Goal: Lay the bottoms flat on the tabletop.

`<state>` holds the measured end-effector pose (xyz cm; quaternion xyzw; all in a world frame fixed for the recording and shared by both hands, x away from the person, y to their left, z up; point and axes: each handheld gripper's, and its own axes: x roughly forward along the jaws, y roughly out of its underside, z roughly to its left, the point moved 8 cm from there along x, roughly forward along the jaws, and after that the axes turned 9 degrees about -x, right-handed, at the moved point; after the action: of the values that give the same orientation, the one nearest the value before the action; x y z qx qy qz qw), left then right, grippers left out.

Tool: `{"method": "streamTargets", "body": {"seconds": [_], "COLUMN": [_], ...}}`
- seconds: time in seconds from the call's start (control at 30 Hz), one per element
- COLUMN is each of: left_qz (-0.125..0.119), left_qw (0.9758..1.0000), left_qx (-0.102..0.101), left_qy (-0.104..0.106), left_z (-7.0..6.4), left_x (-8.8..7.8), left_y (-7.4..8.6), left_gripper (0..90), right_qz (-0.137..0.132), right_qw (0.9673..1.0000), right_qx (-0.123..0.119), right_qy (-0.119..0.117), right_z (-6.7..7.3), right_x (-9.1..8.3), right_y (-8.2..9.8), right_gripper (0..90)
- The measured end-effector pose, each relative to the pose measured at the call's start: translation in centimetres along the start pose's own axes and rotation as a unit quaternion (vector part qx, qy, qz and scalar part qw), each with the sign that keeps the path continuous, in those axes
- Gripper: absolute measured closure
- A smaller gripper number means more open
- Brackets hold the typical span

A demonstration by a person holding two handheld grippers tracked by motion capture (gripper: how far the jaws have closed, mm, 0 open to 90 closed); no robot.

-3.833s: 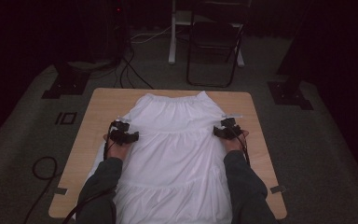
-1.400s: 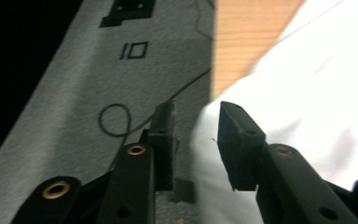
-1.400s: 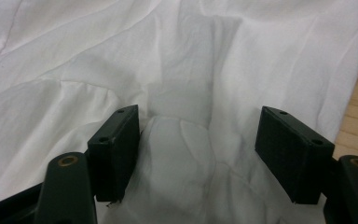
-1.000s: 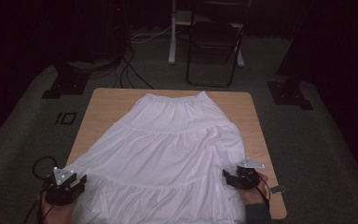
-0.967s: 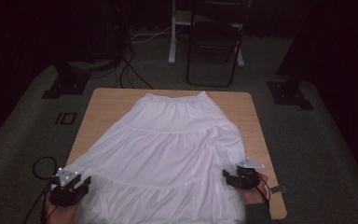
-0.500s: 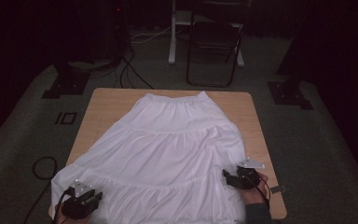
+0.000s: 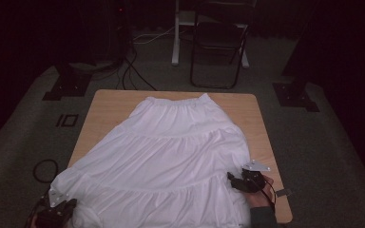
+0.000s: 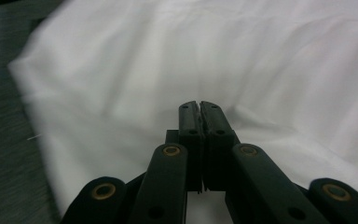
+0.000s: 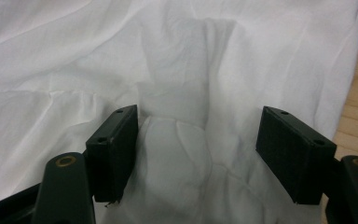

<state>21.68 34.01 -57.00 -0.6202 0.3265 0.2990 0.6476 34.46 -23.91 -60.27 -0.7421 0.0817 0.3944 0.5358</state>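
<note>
Pinching the white skirt spread across the table, my left claw, just closing, sits shut on its hem corner while my right claw gapes; a thin grip may slip.

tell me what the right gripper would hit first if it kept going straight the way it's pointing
The white skirt. The right gripper stands with its jaws open, a raised fold of the fabric between them, so pushing on would most likely run it straight into that bunched cloth. How far off the fold sits is hard to judge.
</note>
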Motion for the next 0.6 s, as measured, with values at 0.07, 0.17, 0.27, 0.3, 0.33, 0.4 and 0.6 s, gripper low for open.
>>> {"method": "streamTargets", "body": {"seconds": [0.07,0.17,0.27,0.3,0.33,0.4,0.6], "left_qz": [0.002,0.008,0.008,0.006,0.002,-0.01,-0.019], "left_qw": [0.9997,0.9983,0.9941,0.9927,0.991,0.9929,0.9968], "left_qx": [-0.012,-0.025,-0.064,-0.076,-0.091,-0.087,-0.075], "left_qy": [-0.02,-0.051,-0.087,-0.093,-0.098,-0.081,-0.023], "left_z": [1.3,3.3,5.9,6.4,7.0,6.6,3.0], "left_x": [-0.4,-0.8,-1.1,-1.2,-1.3,-1.5,-0.3], "left_y": [0.2,0.8,1.5,1.5,1.5,1.1,-0.4], "left_gripper": [88.5,89.3,89.0,87.0,85.0,81.1,62.1], "right_qz": [0.0,0.001,0.002,0.003,0.003,0.002,0.001], "right_qw": [1.0,1.0,0.9999,0.9999,0.9999,0.9999,0.9999], "right_qx": [0.001,0.006,0.007,0.008,0.009,0.009,0.01], "right_qy": [0.002,0.006,0.008,0.009,0.01,0.012,0.012], "right_z": [-0.1,-0.3,-0.5,-0.6,-0.7,-0.8,-0.8], "right_x": [0.0,0.1,0.1,0.1,0.1,0.2,0.2], "right_y": [0.0,0.0,0.0,0.0,0.0,-0.1,0.0], "right_gripper": [29.4,29.4,29.4,29.4,29.4,29.4,29.4]}}
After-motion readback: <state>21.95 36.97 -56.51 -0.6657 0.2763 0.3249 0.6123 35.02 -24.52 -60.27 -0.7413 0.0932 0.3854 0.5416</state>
